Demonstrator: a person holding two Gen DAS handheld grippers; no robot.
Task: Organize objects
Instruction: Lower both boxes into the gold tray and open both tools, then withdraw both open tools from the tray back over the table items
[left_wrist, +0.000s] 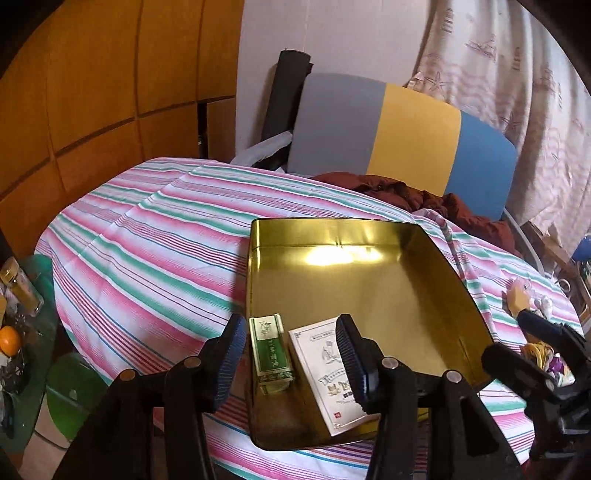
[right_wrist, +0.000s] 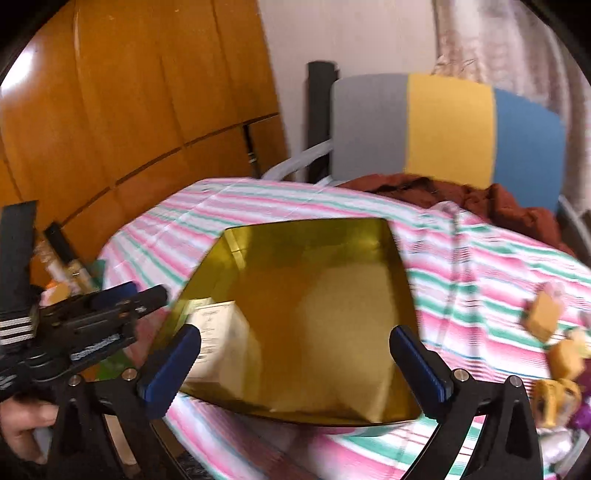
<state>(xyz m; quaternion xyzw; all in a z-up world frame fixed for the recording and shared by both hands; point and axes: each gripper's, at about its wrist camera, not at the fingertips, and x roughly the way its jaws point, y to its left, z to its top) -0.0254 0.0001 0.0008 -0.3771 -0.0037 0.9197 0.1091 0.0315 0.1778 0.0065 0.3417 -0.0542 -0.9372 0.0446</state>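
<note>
A gold tin tray lies on the striped tablecloth. In its near left corner a small green box lies beside a white box. My left gripper hangs open above them, the green box showing between its fingers and the right finger covering part of the white box. In the blurred right wrist view my right gripper stands open and holds nothing, over the near edge of the tray, with the white box at the left.
Small yellow and purple toys lie on the cloth right of the tray. A chair with a grey, yellow and blue back and a dark red garment stand behind the table. Left are a wooden cabinet, a bottle and an orange.
</note>
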